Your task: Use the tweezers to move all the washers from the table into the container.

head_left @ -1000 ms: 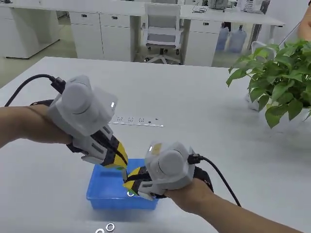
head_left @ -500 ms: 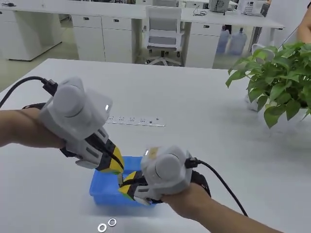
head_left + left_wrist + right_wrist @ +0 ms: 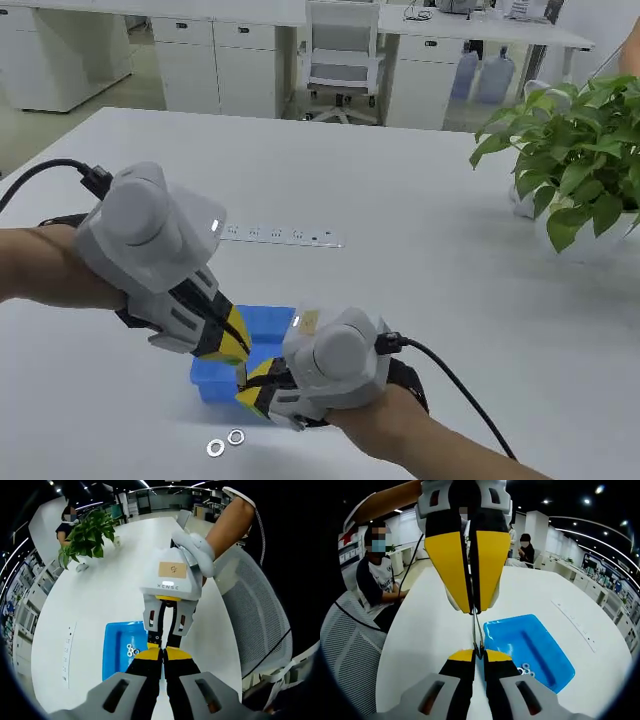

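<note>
Left claw [image 3: 232, 348] and right claw [image 3: 252, 392] meet tip to tip by the container [image 3: 265, 325], both seemingly pinching the tweezers [image 3: 476, 630].

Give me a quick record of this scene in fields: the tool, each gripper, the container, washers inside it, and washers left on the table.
tool: tweezers, thin metal, spanning between the two grippers
left gripper: shut on the tweezers
right gripper: shut on the tweezers, facing the left one
container: blue tray on the white table, beside the gripper tips
washers in container: a small cluster near one end
washers on table: two, side by side, just outside the container's near wall
</note>
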